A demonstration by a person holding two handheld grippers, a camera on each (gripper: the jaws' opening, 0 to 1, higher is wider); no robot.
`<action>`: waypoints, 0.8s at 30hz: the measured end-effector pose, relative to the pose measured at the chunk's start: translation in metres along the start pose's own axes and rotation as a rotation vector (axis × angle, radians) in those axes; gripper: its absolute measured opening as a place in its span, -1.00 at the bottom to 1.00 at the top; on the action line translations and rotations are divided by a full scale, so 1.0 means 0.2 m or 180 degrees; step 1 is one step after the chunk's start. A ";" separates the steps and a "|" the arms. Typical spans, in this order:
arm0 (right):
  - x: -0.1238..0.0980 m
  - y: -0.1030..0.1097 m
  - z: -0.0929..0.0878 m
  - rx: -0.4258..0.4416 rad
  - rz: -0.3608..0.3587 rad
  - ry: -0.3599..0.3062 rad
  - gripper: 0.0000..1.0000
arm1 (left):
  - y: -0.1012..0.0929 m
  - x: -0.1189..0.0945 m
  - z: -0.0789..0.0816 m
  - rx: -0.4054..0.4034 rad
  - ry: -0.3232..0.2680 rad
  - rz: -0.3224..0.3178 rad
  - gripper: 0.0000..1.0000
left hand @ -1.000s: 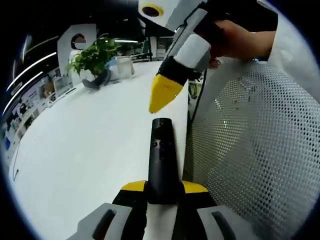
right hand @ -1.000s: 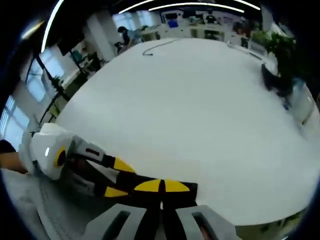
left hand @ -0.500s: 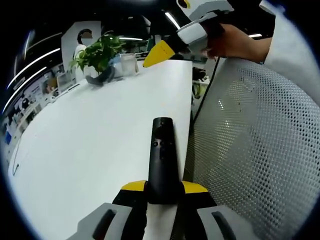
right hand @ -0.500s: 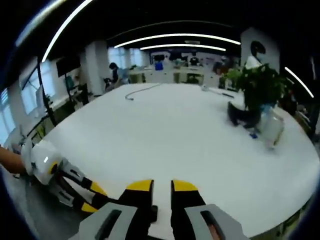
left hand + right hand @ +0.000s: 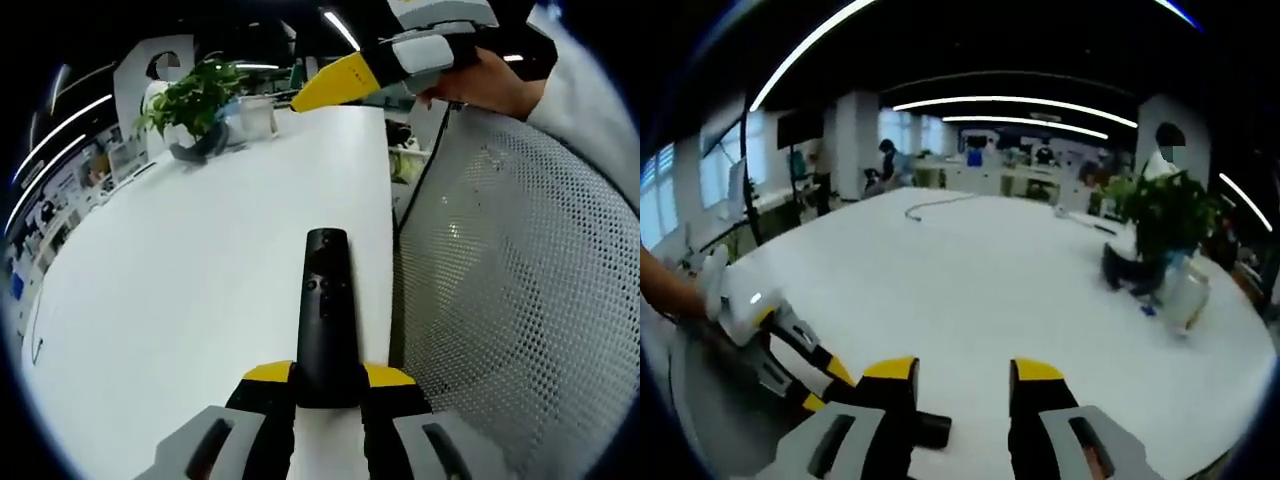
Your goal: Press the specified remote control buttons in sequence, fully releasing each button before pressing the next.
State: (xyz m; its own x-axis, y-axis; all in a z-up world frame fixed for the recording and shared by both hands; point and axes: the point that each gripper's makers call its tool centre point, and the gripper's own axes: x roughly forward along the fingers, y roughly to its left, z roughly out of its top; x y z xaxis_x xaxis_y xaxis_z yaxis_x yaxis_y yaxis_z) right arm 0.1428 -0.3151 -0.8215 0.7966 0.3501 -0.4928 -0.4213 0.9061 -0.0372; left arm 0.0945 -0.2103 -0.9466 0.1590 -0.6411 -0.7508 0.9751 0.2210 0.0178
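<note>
Left gripper (image 5: pixel 327 374) had its yellow-tipped jaws clamped on the slim black remote control (image 5: pixel 325 305), which pointed out over the white round table (image 5: pixel 190 280) near its edge. Right gripper (image 5: pixel 965 372) hung above, jaws apart (nothing between them).

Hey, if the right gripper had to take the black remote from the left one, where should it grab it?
Probably the free far end of the slim black remote, above the buttons. The left gripper is shut on its near end, so that part is taken. The open right gripper would likely do best coming from the far tip, jaws closing on the narrow long sides, not the button face.
</note>
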 end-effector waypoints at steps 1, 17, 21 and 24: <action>0.00 0.00 0.00 -0.0004 0.0003 -0.0015 -0.28 | 0.01 -0.01 0.00 0.0013 0.0013 -0.0005 -0.53; 0.03 -0.01 -0.02 -0.0016 -0.0044 0.0016 0.28 | 0.30 -0.01 -0.02 0.0090 0.0232 0.0020 -0.53; 0.03 -0.01 -0.01 -0.0055 -0.0053 -0.0020 0.27 | 0.41 -0.02 -0.03 0.0095 0.0307 0.0038 -0.53; 0.04 0.00 -0.02 -0.0045 -0.0041 0.0011 0.28 | 0.49 -0.01 -0.03 0.0126 0.0329 0.0071 -0.53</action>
State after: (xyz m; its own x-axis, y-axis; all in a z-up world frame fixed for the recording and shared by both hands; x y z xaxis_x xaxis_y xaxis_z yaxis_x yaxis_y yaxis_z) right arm 0.1475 -0.3133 -0.8284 0.8005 0.3377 -0.4952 -0.4173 0.9071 -0.0559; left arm 0.1895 -0.1828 -0.9460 0.1660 -0.5568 -0.8139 0.9771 0.2040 0.0598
